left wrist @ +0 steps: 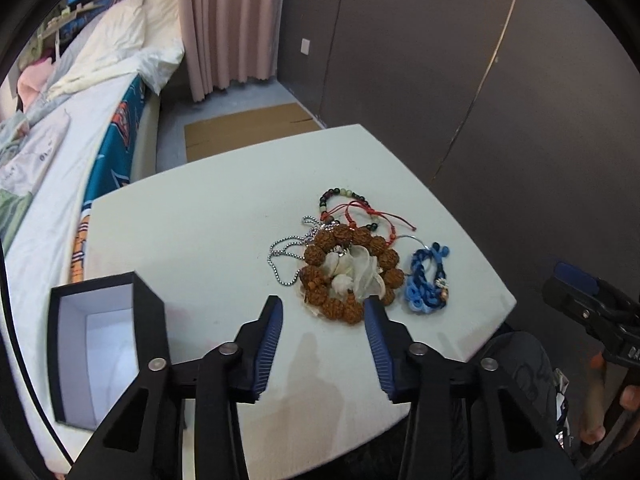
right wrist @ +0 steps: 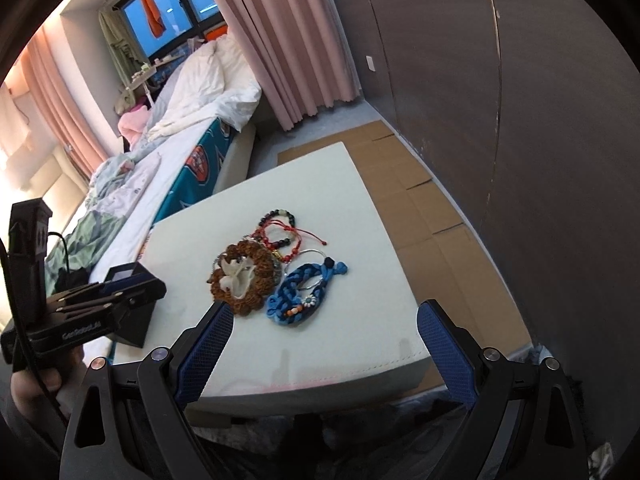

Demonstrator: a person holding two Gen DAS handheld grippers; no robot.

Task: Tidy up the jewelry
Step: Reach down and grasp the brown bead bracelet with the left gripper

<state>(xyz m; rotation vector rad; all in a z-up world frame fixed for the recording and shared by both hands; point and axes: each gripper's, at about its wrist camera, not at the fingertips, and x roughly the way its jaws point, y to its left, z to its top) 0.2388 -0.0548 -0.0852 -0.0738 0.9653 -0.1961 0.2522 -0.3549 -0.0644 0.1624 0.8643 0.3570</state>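
A pile of jewelry lies on the white table (left wrist: 208, 240). It holds a brown bead bracelet (left wrist: 352, 272) around a white shell piece (left wrist: 354, 270), a silver chain (left wrist: 286, 256), a red cord bracelet (left wrist: 360, 212), a dark bead bracelet (left wrist: 340, 196) and a blue braided bracelet (left wrist: 426, 280). An open black box (left wrist: 100, 352) with a white inside stands at the table's left. My left gripper (left wrist: 324, 316) is open and empty, just short of the brown bracelet. My right gripper (right wrist: 324, 320) is open and empty, near the table's front edge, before the blue bracelet (right wrist: 304, 292) and the brown one (right wrist: 244, 280).
A bed (left wrist: 52, 184) with rumpled bedding runs along the table's left side. Flattened cardboard (right wrist: 432, 208) lies on the floor beyond and right of the table. A dark wall (left wrist: 480, 80) stands to the right. Pink curtains (left wrist: 224, 20) hang behind.
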